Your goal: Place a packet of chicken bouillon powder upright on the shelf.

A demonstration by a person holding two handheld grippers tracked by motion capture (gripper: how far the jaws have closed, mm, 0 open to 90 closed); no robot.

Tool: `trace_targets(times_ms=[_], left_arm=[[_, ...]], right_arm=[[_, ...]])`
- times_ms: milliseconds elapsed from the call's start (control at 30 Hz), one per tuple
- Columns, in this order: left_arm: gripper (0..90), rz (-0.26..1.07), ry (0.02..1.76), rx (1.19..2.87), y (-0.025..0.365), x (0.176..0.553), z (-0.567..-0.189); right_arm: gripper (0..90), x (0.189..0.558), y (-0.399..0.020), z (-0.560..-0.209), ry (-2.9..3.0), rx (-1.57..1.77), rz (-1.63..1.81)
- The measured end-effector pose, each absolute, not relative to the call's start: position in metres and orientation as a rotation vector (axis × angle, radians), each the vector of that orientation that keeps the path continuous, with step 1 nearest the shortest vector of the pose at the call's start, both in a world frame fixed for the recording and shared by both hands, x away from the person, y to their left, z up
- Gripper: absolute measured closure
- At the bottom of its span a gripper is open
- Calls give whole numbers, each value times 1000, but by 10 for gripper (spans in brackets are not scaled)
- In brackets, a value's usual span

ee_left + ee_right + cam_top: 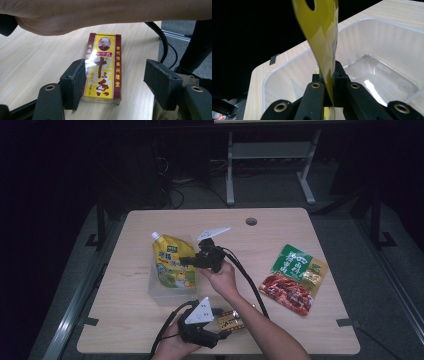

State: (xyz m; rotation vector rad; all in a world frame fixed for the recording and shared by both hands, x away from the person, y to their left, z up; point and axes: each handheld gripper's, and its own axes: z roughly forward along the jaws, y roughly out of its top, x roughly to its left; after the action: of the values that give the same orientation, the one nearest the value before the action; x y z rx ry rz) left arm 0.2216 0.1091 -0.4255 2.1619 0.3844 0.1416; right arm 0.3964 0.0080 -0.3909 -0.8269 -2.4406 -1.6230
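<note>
Clamping the yellow spouted pouch (171,264) by its edge, your right gripper (192,260) had jaws pinched together on it above the clear plastic bin (387,42). Your left gripper (115,80) sat jaws apart around the yellow-and-red box (103,67) on the table (280,227), left pad touching it. Green-and-red snack packet (295,279) lay well apart, right side.

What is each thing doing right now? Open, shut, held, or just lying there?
Left hand-held gripper: open, straddling the box.
Right hand-held gripper: shut on the yellow pouch.
Yellow pouch: held over the tub.
Clear tub: empty.
Yellow box: lying flat.
Green-red packet: lying flat.
</note>
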Motion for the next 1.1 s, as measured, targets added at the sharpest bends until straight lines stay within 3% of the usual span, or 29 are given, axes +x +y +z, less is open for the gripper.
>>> trace_targets(times_ms=[200,267,367,400,600,1100], left_arm=[[322,145,391,2162,109,222,-426],[318,149,389,2163,110,223,-425],[305,158,387,2164,111,224,-426],[302,165,390,2172,111,224,-425],[270,189,405,2187,110,227,-428],[225,201,393,2274,95,235,-436]], right_arm=[[870,398,7,-393,-2409,-886,-1624],[764,399,6,-391,-2433,-895,-1606],[710,399,3,-390,-2432,-886,-1591],[633,399,-1,-387,-2448,-876,-1586],[480,397,-25,-377,-2456,-885,-1577],[379,372,-89,-363,-2505,-902,-1539]])
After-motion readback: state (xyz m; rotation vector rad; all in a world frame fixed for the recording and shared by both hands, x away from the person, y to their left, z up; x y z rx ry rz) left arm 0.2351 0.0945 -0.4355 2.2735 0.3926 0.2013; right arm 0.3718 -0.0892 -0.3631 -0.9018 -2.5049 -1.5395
